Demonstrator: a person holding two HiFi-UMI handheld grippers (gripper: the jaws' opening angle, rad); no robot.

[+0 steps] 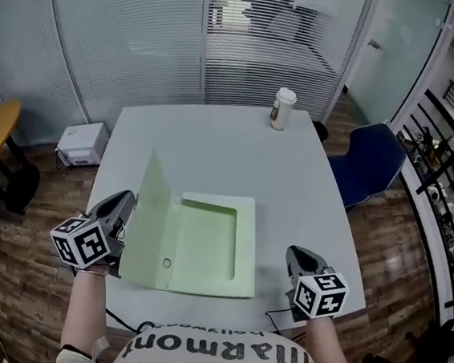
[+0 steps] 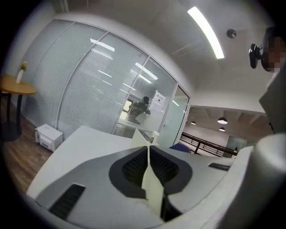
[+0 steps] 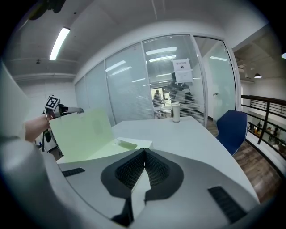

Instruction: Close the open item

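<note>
Pale-grey table (image 1: 215,139) bears green folder (image 1: 204,247); glass partitions (image 1: 129,37) surround.

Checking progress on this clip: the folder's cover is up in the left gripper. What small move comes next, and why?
Probably swing the left gripper rightward and down, laying the cover over the folder's base. The cover stands raised, pinched between its jaws; the right gripper is shut, apart from the folder.

L tongs (image 1: 126,200) & R tongs (image 1: 293,254): grey bodies, dark ribbed pads (image 2: 134,167), b&w square-marker cube (image 1: 82,242) each. Shirt (image 1: 216,362) pale w/ dark lettering.
</note>
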